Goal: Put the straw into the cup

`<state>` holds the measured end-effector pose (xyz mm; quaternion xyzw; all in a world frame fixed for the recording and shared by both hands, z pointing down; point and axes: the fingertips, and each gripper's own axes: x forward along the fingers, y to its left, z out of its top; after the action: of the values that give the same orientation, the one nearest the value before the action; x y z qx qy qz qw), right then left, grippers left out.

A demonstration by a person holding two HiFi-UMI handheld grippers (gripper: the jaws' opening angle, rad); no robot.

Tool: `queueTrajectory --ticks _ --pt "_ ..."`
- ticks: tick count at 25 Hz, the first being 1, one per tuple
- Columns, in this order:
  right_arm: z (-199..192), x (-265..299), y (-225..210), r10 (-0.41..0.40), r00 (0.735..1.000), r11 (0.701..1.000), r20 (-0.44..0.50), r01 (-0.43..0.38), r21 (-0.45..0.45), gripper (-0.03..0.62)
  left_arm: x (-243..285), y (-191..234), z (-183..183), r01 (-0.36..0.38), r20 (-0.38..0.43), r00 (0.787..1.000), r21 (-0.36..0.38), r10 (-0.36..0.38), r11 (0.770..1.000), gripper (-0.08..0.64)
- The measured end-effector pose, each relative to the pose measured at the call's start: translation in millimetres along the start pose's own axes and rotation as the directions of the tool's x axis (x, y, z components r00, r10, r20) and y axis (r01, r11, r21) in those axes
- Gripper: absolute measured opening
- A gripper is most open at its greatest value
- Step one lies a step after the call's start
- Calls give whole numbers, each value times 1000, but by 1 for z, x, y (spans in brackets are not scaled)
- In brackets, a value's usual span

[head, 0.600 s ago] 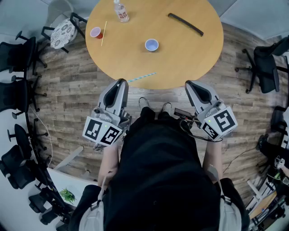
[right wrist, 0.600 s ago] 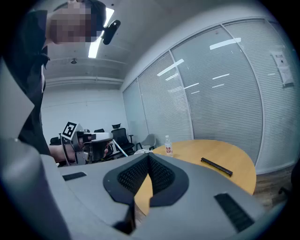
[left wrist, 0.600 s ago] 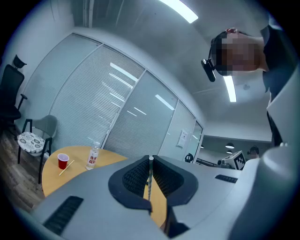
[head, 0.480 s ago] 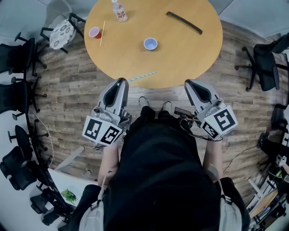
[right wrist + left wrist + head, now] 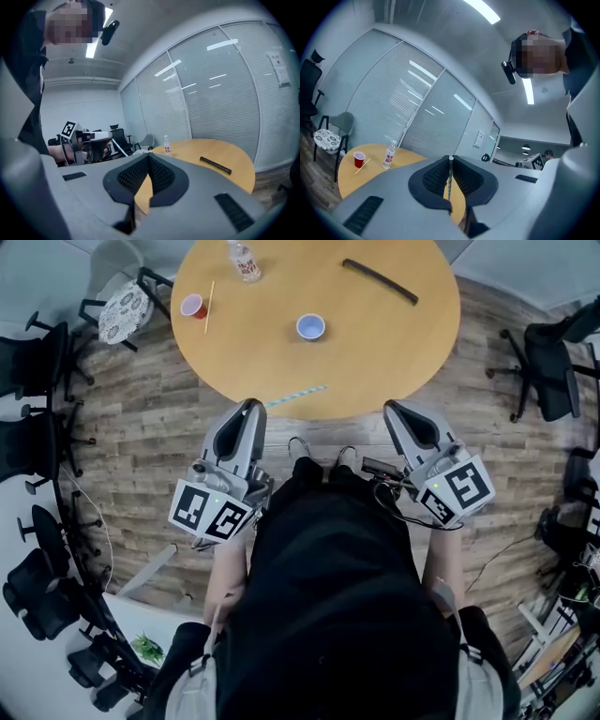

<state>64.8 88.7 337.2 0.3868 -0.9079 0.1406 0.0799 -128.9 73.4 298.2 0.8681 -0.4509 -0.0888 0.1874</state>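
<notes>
the left gripper [image 5: 252, 409] and right gripper [image 5: 391, 410] sit just short of the table [image 5: 394, 352], each with its jaws closed together on nothing. the straw [image 5: 295, 396] lies flat at the table's near edge, just ahead of the left gripper. the blue cup [image 5: 311, 327] stands further in, well apart from the straw, and a red cup [image 5: 193, 306] stands near the left edge.
</notes>
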Motion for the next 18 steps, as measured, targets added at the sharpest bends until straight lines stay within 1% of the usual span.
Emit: queueTrajectory --ticks 4,7,9,13,18 --pt "3 4 6 -1 1000 1000 7 1 -20 17 -3 4 4 6 7 1000 -1 -6 1000 34" --pt "8 8 11 0 1000 1000 28 0 2 17 -5 7 7 13 9 1000 -3 -13 1000 34" --pt "6 12 12 -10 1000 1000 14 10 6 17 -6 11 8 21 10 1000 -7 -21 1000 34" --pt "-2 19 13 -53 998 999 -18 54 7 17 -8 21 9 36 6 999 -11 -36 999 34" --pt "-9 31 10 -133 989 991 -59 134 1 18 -14 40 12 47 1 999 -20 -47 999 34"
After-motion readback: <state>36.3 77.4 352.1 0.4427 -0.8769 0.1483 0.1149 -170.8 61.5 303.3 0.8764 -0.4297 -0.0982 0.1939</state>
